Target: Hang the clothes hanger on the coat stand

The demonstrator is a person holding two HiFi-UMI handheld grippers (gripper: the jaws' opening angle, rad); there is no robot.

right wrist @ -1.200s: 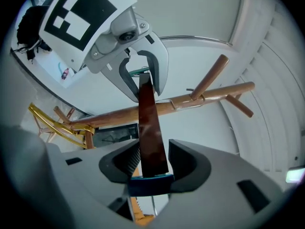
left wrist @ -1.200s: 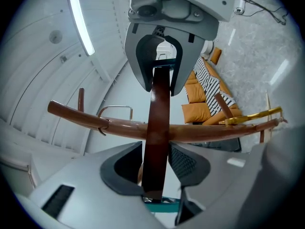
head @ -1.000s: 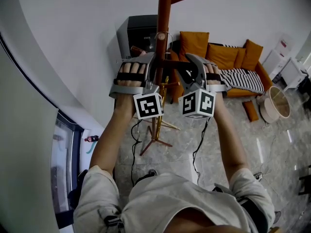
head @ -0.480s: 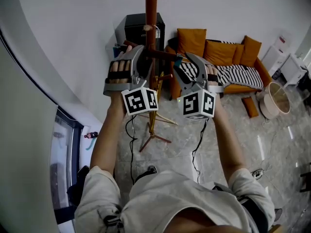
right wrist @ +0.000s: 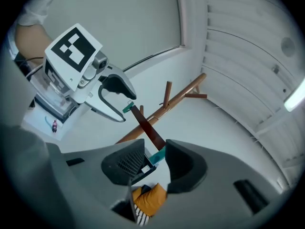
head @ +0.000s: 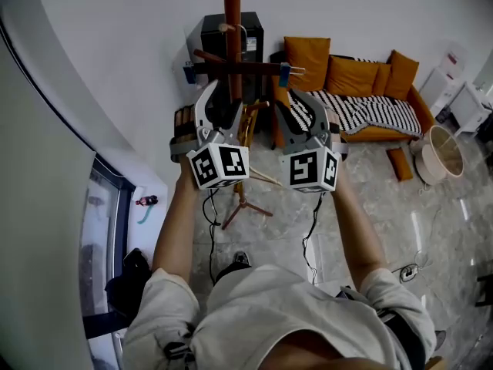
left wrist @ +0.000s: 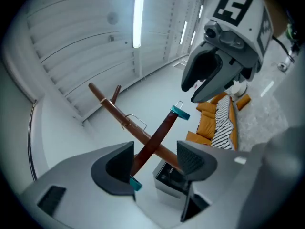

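Note:
The clothes hanger, a dark brown bar with a teal clip at each end, hangs level by its metal hook on a peg of the wooden coat stand. Neither gripper touches it. My left gripper is just below the bar's left half with its jaws wide open and nothing in them. My right gripper is below the right clip; its jaws are closing with nothing between the pads. In the left gripper view the hanger crosses the stand beyond the jaws. In the right gripper view the hanger lies ahead.
An orange sofa with a striped blanket stands at the right behind the stand. A black cabinet is against the wall. A round basket sits far right. The stand's feet and cables lie on the floor below.
Both grippers have come down and away from the hanger, which stays hung on the stand. The left jaws have spread wider.

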